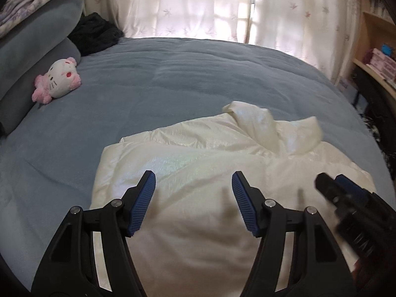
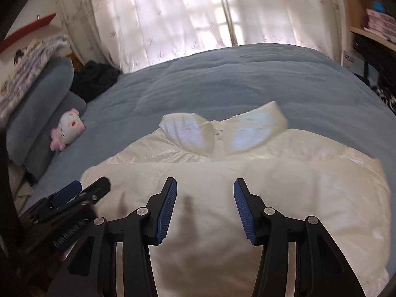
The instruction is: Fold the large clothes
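Note:
A shiny cream-white puffy jacket [image 1: 198, 163] lies flat on the blue bed cover [image 1: 173, 79], collar [image 1: 267, 128] at the far end. It also shows in the right wrist view [image 2: 247, 173], collar [image 2: 222, 133] spread open. My left gripper [image 1: 193, 188] is open and empty, hovering over the jacket's left part. My right gripper [image 2: 205, 193] is open and empty over the jacket's middle. The right gripper shows blurred at the right edge of the left wrist view [image 1: 346, 198]; the left gripper shows at the lower left of the right wrist view [image 2: 74, 198].
A pink and white plush toy [image 1: 58, 81] lies at the bed's left by grey-blue pillows [image 1: 32, 57]. A dark garment [image 1: 94, 33] sits at the far left corner. Curtains [image 1: 222, 7] hang behind the bed. Shelves [image 1: 378, 49] stand on the right.

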Demonstrator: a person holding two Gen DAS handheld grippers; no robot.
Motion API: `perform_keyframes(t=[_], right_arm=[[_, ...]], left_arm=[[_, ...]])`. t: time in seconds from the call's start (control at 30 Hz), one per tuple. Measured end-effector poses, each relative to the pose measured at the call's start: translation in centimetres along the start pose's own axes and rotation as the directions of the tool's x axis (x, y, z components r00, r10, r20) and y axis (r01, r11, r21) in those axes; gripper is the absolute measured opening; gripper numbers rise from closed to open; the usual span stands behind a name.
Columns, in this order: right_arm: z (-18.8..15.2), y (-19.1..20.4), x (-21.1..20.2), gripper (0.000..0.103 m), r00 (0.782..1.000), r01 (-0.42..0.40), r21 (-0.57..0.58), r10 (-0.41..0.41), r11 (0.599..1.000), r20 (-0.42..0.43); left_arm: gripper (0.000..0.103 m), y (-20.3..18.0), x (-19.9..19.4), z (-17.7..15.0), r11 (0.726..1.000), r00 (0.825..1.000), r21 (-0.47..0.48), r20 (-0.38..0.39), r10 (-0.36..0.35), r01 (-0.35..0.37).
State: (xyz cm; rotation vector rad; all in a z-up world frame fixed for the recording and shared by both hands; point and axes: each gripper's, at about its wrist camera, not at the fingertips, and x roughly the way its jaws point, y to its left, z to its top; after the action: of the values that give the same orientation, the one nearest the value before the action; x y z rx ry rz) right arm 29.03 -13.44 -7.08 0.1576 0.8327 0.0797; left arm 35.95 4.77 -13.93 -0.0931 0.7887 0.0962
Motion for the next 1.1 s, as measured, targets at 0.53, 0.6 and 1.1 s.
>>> perform_keyframes(t=[0.53,0.6,1.1], right_arm=[[-2.4,-7.7,8.9,0.042,0.991,0.135,0.03,-0.135,0.99,0.005],[-2.5,-7.5,9.6,0.042,0.991,0.135,0.024,-0.135,0.991,0.011],[-2.4,-11.6,5.9,0.041,0.994,0.112,0.06,-0.111,0.992,-0.013]], left_arm=[[0.061,2.7,9.8,-1.7,0.986,0.989,0.078,-0.014,0.149,-0.147],[0.061,2.9,10.2,-1.9,0.986,0.989,0.074,-0.015,0.15,-0.149],[0.061,5.2,10.9,-2.5,0.995,0.997,0.063,-0.035,0.076,-0.073]])
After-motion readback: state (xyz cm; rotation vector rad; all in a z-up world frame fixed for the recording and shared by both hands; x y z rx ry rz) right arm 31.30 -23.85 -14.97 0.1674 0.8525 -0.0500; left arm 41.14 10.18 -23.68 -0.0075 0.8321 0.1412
